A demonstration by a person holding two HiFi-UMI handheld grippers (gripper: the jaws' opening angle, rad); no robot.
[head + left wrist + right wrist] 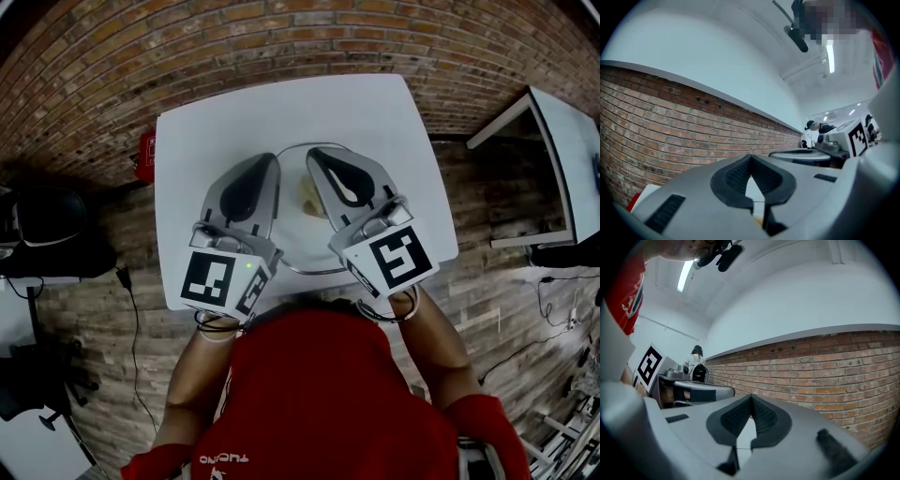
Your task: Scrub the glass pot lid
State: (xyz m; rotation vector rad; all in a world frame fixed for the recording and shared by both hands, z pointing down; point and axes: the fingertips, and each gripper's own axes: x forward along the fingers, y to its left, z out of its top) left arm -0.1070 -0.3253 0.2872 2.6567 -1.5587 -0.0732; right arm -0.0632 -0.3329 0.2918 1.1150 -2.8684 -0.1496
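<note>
The glass pot lid (296, 230) lies flat on the white table (281, 112). Its metal rim shows as an arc beyond the grippers and another nearer me. A pale yellowish lump (312, 196) sits near the lid's middle; whether it is a knob or a sponge I cannot tell. My left gripper (267, 161) and right gripper (315, 154) hover side by side over the lid, pointing away from me. In the left gripper view the jaws (750, 158) are shut with nothing in them. The right gripper's jaws (751, 398) are also shut and hold nothing.
The floor around the table is brick. A red thing (145, 155) sits by the table's left edge. Dark equipment (47, 234) stands at the left and a second white table (567, 150) at the right. A brick wall (670, 126) faces both gripper views.
</note>
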